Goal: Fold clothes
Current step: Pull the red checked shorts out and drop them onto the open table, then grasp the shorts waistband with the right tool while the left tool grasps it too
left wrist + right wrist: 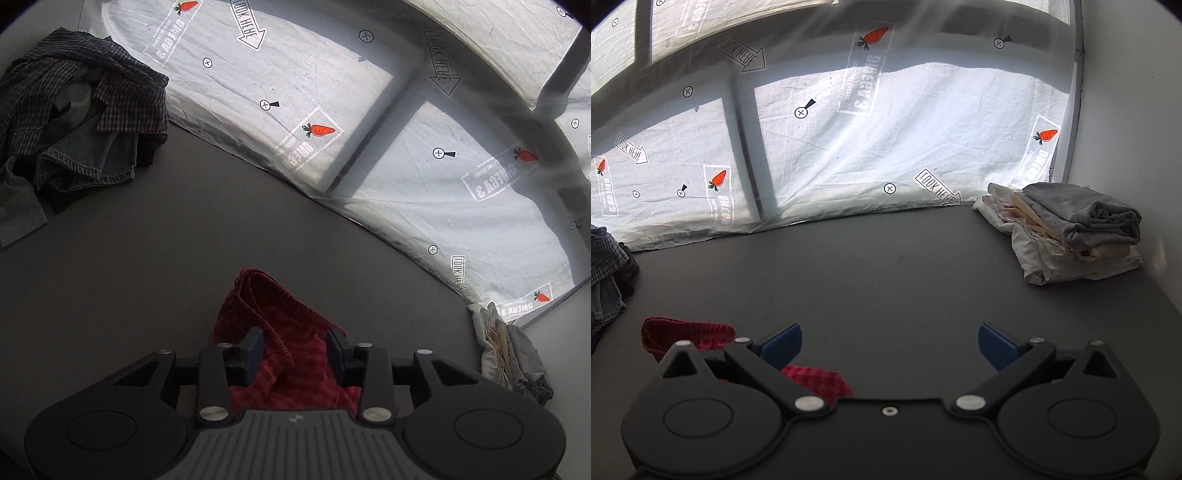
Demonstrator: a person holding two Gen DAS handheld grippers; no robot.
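Grey tabletop [886, 266] before a sunlit printed sheet [905, 129]; right gripper [889, 345] released, left gripper [295, 350] straddling red shorts [284, 332], fingers apart

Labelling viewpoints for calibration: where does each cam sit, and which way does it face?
Left wrist: on the left hand-held gripper, looking forward over the red garment between its fingers, toward the unfolded pile.
Right wrist: on the right hand-held gripper, open over the grey table, facing the folded stack.
Shared: garment, both piles, printed window sheet.

Red garment [284, 343] between left claw [295, 354] pads
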